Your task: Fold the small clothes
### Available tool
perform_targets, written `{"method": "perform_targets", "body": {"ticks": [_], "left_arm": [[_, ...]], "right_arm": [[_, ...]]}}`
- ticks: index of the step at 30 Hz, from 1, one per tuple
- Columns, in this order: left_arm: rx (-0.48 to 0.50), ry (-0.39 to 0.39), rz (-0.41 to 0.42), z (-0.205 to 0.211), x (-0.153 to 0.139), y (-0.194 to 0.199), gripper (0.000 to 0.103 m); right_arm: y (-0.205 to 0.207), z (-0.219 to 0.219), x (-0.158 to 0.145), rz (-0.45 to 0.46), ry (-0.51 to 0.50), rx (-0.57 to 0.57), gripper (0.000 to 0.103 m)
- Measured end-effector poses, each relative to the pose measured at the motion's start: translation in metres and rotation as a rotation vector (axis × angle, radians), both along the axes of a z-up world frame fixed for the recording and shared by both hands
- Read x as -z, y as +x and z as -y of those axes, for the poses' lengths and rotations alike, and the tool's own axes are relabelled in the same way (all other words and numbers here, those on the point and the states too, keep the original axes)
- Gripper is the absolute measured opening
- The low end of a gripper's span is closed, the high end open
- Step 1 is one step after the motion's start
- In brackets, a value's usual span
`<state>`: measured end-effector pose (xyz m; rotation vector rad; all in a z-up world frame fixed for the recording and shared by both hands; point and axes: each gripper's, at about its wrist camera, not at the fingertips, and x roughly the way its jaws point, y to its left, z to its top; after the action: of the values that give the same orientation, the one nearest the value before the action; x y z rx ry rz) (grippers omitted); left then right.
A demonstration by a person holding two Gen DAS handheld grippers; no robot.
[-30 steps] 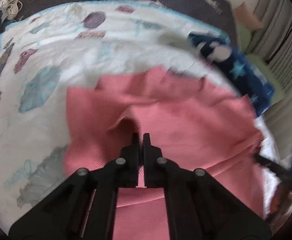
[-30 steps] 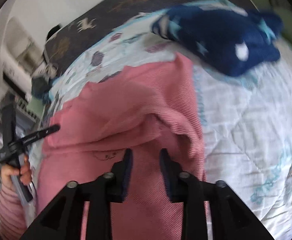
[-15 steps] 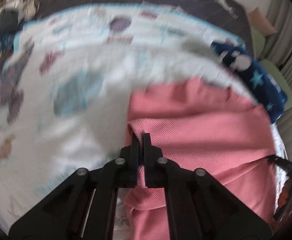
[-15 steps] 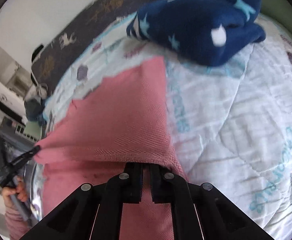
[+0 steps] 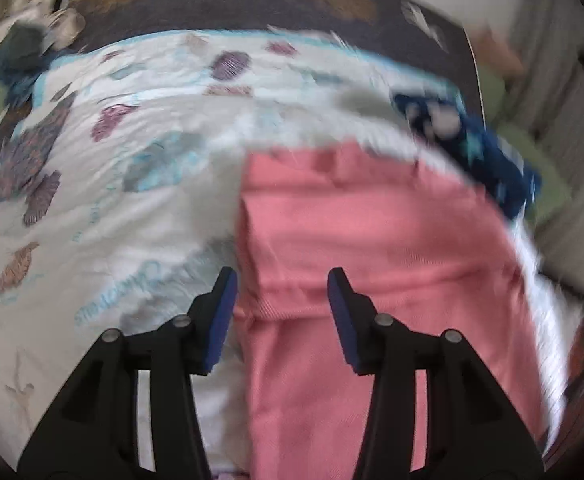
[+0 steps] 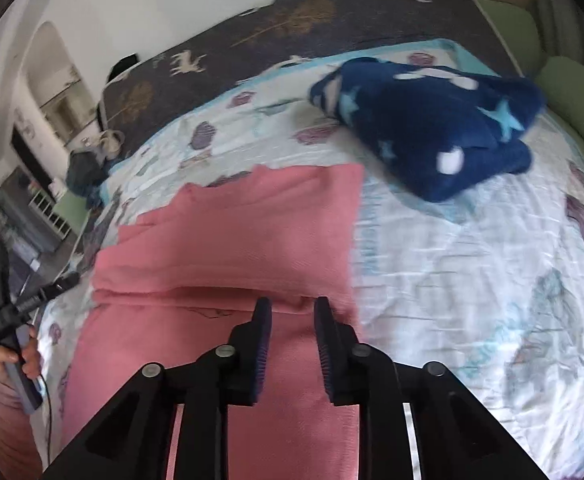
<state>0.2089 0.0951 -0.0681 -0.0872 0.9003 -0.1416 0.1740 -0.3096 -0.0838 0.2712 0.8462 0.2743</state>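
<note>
A pink garment [image 5: 371,232] [image 6: 232,240] lies folded over on itself on a white patterned quilt [image 5: 92,208] [image 6: 471,280], its upper flap ending in a straight fold line across the cloth. My left gripper [image 5: 282,280] hovers over the garment's left edge; its jaws are opening, with cloth below them but none pinched. My right gripper [image 6: 290,306] stands just short of the fold line near the garment's right side, its jaws opening and free of the cloth. In the right wrist view the left gripper [image 6: 66,282] shows at the far left, held by a hand [image 6: 12,356].
A bundled dark blue garment with stars [image 6: 431,128] [image 5: 471,148] lies on the quilt beyond the pink one, to its right. A dark blanket with deer and trees [image 6: 292,28] covers the far end of the bed. Green cushions [image 6: 571,92] line the right side.
Both grippers, shut on the pink cloth half a second ago, have let it go and opened. The flap now lies flat, folded over. The left gripper has shifted sideways along the garment's left edge.
</note>
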Motion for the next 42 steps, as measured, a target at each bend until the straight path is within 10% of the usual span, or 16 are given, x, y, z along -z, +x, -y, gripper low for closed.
{"method": "perform_targets", "body": {"ticks": [6, 14, 18, 22, 25, 27, 29, 30, 31, 34, 40, 42], "left_arm": [[-0.032, 0.194, -0.062, 0.015, 0.039, 0.022, 0.049], [-0.050, 0.053, 0.031, 0.001, -0.009, 0.026, 0.054], [-0.081, 0.127, 0.056, -0.007, -0.009, 0.071, 0.075], [-0.077, 0.016, -0.059, -0.032, 0.020, 0.127, 0.074], [-0.033, -0.196, -0.130, -0.038, 0.042, 0.154, 0.011], [-0.016, -0.192, -0.132, -0.027, 0.050, 0.166, 0.007], [-0.020, -0.114, -0.085, -0.013, 0.042, 0.167, 0.006], [-0.038, -0.077, -0.025, -0.007, 0.030, 0.162, 0.006], [-0.047, -0.063, 0.032, -0.007, 0.019, 0.156, 0.006], [-0.076, 0.021, 0.193, -0.010, -0.009, 0.139, 0.006], [-0.037, 0.129, 0.068, -0.009, 0.023, 0.148, 0.013], [-0.079, 0.071, 0.070, -0.024, 0.022, 0.139, 0.034]], "right_arm": [[0.011, -0.017, 0.011, -0.018, 0.002, -0.026, 0.025], [0.046, -0.008, 0.000, -0.002, -0.047, 0.023, 0.025], [0.097, 0.005, 0.002, -0.028, -0.051, 0.022, 0.062], [0.142, 0.027, 0.023, -0.108, 0.029, 0.026, 0.064], [0.163, 0.035, 0.040, -0.142, 0.149, -0.005, 0.066], [0.173, 0.037, 0.049, -0.142, 0.210, -0.009, 0.069], [0.178, 0.034, 0.050, -0.111, 0.216, 0.001, 0.049], [0.180, 0.031, 0.049, -0.107, 0.200, 0.005, 0.009], [0.179, 0.032, 0.046, -0.104, 0.199, 0.036, 0.005], [0.158, 0.046, 0.023, 0.026, 0.179, 0.112, 0.005], [0.163, 0.040, 0.045, -0.075, 0.109, 0.026, 0.017], [0.156, 0.044, 0.044, -0.069, 0.134, 0.037, 0.031]]}}
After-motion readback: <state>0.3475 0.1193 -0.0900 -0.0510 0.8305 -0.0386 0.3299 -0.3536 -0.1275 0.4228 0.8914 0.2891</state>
